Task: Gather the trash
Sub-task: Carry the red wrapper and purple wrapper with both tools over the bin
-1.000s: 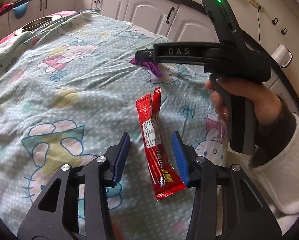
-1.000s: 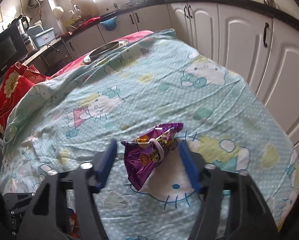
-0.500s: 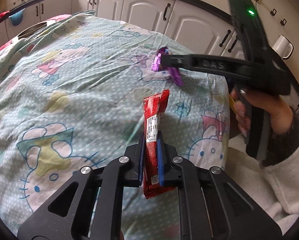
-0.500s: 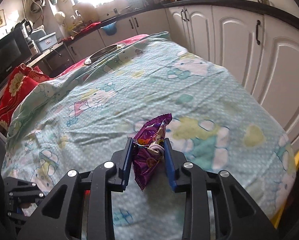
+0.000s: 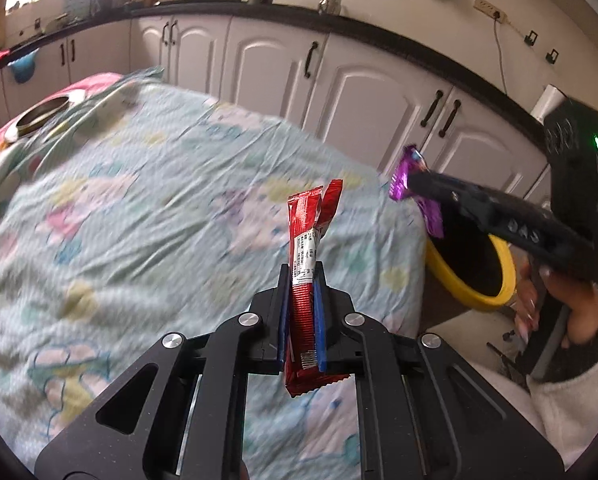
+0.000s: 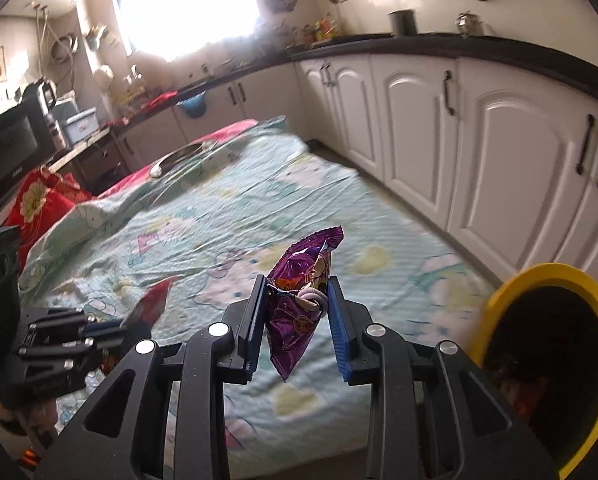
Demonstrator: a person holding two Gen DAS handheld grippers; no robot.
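My left gripper (image 5: 301, 280) is shut on a long red snack wrapper (image 5: 309, 248) and holds it upright above the bed. My right gripper (image 6: 297, 292) is shut on a crumpled purple snack wrapper (image 6: 301, 300), lifted off the bed. In the left wrist view the right gripper (image 5: 415, 184) holds the purple wrapper (image 5: 405, 176) over the near rim of a yellow bin (image 5: 495, 292). That bin (image 6: 511, 280) stands on the floor past the bed corner, dark inside. The left gripper with the red wrapper (image 6: 153, 300) shows at the left of the right wrist view.
The bed carries a pale blue cartoon sheet (image 5: 139, 208), with a round metal dish (image 5: 43, 114) at its far end and a red pillow (image 6: 39, 200). White cabinets (image 6: 499, 152) under a black counter run along the right, close to the bed and the bin.
Both grippers closed on their wrappers, lifted them off the sheet and swung right toward the bed corner. The yellow bin has come into view.
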